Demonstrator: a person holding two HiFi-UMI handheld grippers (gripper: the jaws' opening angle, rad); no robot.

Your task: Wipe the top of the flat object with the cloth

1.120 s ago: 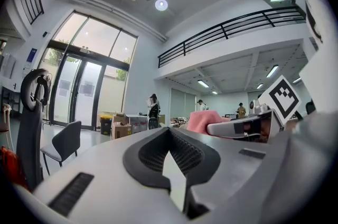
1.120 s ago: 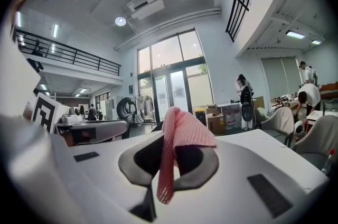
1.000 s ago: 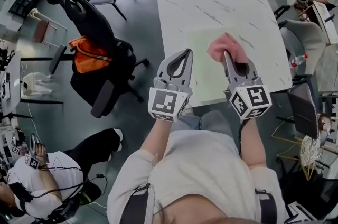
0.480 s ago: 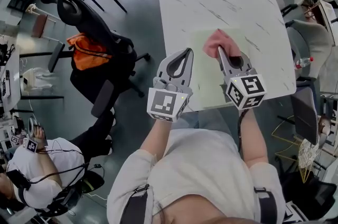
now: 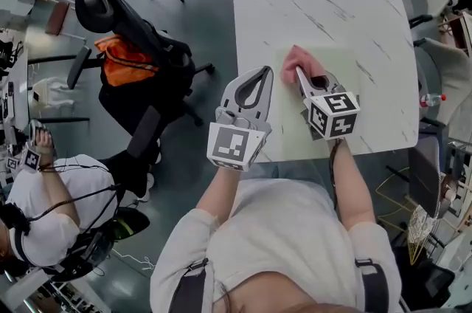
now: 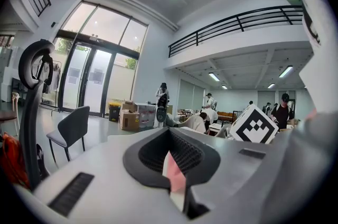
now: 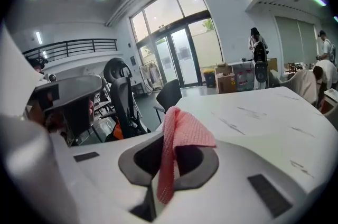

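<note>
the right gripper [image 5: 298,72] is hiding part of the pale mat [image 5: 341,71], clamping the pink cloth [image 5: 293,60], now further left; the left gripper [image 5: 259,72] is staying closed, empty.

- No words, brand names or numbers can be read on anything in view.
- The only printed signs are black-and-white square marker patterns. They stand on the left white cube [image 5: 234,144] of the left gripper [image 5: 261,72] and on the right white cube [image 5: 333,114] of the right gripper [image 5: 298,72].
</note>
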